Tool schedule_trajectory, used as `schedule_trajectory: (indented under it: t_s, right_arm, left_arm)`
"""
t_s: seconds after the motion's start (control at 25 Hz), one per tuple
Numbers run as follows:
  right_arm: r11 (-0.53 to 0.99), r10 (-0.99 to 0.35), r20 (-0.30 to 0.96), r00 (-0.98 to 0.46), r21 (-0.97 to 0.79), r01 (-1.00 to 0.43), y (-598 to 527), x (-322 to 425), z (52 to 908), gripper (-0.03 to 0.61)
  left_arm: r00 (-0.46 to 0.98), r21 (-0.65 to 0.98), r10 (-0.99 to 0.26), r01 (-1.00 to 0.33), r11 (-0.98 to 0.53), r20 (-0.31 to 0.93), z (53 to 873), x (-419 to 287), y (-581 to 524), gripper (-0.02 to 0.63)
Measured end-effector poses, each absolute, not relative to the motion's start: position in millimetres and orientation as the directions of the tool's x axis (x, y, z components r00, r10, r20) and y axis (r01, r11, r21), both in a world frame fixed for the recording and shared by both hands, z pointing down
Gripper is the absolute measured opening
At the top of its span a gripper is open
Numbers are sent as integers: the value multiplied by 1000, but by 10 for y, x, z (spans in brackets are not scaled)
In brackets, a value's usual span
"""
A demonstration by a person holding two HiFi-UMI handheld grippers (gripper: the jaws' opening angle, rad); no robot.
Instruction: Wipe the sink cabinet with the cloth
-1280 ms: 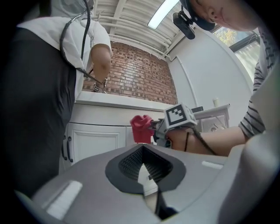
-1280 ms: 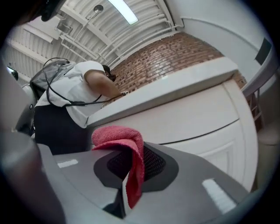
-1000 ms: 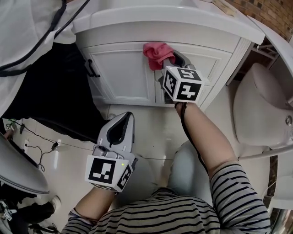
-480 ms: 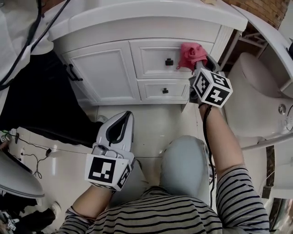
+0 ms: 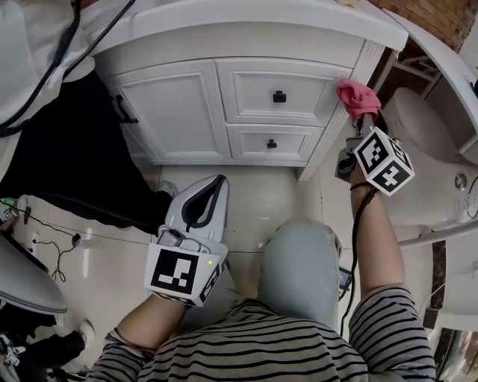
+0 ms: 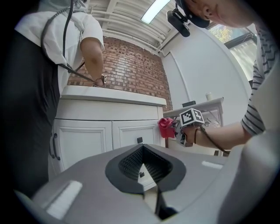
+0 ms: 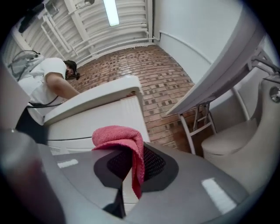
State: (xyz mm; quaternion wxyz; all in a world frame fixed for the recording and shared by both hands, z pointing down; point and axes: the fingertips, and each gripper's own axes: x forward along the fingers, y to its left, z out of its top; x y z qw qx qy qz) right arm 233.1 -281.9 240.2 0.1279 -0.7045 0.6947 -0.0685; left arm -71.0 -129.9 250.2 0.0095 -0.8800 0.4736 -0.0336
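Cloth [image 5: 357,97], pink and bunched, sits at the right front corner of the white sink cabinet [image 5: 179,112], level with the upper drawer [image 5: 246,88] and just under the countertop [image 5: 246,19]; from your left gripper's view it looks to be touching the corner edge. Your right gripper [image 5: 364,118] has its jaws closed on that cloth: in its own view a fold hangs down through the gap between the pads while the rest mounds over the tips. Your right arm reaches forward, with the marker cube tilted toward you

Your left gripper [image 5: 216,183] hangs low over the pale tiled floor [image 5: 254,201], well apart from the cabinet and pointing toward it. Its jaws are together at the tips with nothing between them

On the cabinet front, the upper drawer carries a black knob [image 5: 279,96] and the lower drawer [image 5: 299,142] has a smaller one. The door [image 5: 172,112] to their left has a black handle [image 5: 123,108] near its left edge. A white toilet [image 5: 426,149] stands just beside the cabinet on your right. A person in a white top [image 5: 37,60] stands at the cabinet's left end, an arm resting on the counter. Your knee in light jeans [image 5: 299,268] is between your two arms
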Motion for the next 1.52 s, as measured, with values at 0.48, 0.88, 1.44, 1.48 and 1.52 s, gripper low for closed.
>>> schedule_trajectory:
  t_s: [0.48,0.88,1.44,1.48,1.52]
  right_arm:
    - [458,-886,-48,-462,-254,-852,-3228,-205,2869,41]
    - [448,-885,21,-465,-233,-863,-3595,-311,3135,43]
    - [359,-931,2,-366,-190,-914,-3328,703,3078,41]
    - [341,-937,1,-348,-197,-919,-3330,797,3077,41]
    - [320,-945,2,-328,-208,-924,-3341,902,3084,41]
  left_arm:
    - [484,-76,-874,-870,-486,51,2427,-1076,-1246,0]
    - [489,-72,-868,-866,-495,79,2556,-1118,-1402,0]
    - [544,-99,-837,-831,-547,61,2491,-676,-1276,0]
    - [547,-104,-835,-828,-551,61,2484,-639,-1269,0]
    - [550,-108,-833,-826,-554,62,2479,-604,-1264,0]
